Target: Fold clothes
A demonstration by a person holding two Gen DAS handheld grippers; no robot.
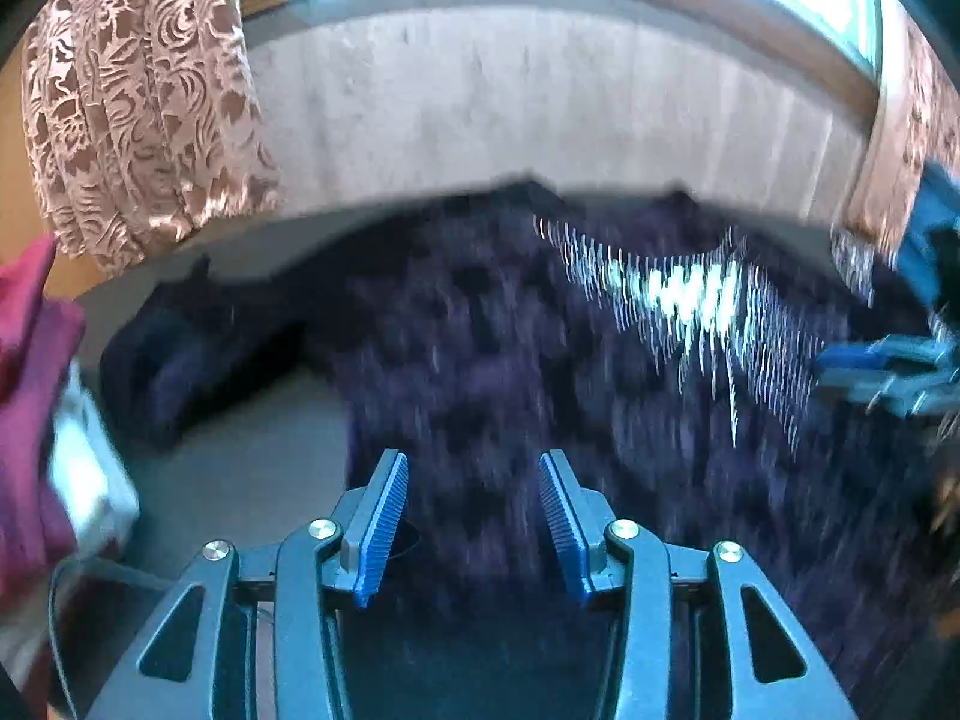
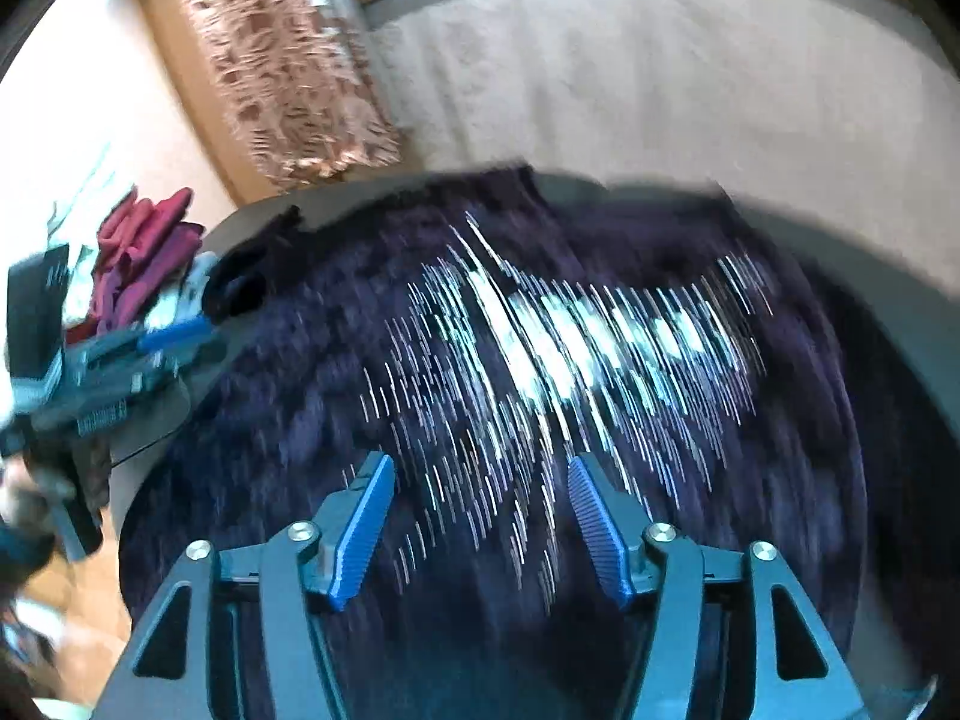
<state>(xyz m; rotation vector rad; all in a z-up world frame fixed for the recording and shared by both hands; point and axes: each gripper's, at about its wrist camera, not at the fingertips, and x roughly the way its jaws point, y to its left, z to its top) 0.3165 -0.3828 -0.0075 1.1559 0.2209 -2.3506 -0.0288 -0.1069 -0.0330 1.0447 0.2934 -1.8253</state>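
Note:
A dark purple garment (image 1: 510, 360) with a band of glittering sequins (image 1: 678, 294) lies spread on a grey table (image 1: 252, 468). My left gripper (image 1: 474, 462) is open and empty just above the garment's near part. In the right wrist view the same garment (image 2: 420, 396) with its sequins (image 2: 570, 336) fills the middle. My right gripper (image 2: 480, 468) is open and empty above it. The right gripper (image 1: 888, 360) shows at the right edge of the left wrist view, the left gripper (image 2: 120, 360) at the left edge of the right wrist view. Both views are motion-blurred.
A pile of maroon clothes (image 1: 30, 396) (image 2: 144, 258) and a white item (image 1: 84, 468) sit at the table's left. A patterned brown curtain (image 1: 138, 96) (image 2: 282, 60) hangs behind, over a pale carpet (image 1: 540, 114). The table's round far edge (image 2: 870, 276) curves past the garment.

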